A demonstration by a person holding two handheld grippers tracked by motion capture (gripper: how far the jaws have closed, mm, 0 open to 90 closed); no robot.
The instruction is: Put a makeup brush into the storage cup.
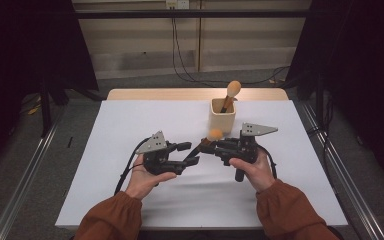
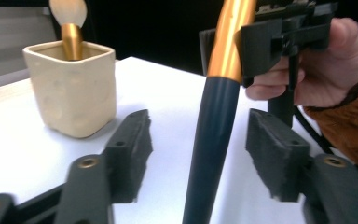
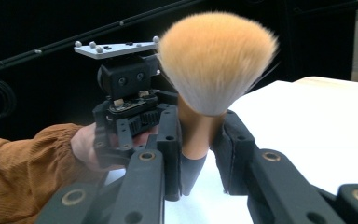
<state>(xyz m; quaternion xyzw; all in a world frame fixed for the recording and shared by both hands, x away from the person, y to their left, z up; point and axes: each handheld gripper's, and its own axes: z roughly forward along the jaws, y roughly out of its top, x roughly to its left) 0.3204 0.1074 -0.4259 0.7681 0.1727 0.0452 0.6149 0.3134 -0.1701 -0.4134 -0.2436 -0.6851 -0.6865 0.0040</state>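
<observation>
Brush [image 3: 205, 112] pinched by right fingers [image 3: 170, 140]; left fingers [image 2: 130, 144] spread apart.

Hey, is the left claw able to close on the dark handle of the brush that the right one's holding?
Probably yes. The left claw is open with the brush handle already between its pads, nothing blocking. The right claw grips the brush at its gold ferrule.

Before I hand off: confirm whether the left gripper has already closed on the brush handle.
No: its pads stand apart from the brush handle between them.
</observation>
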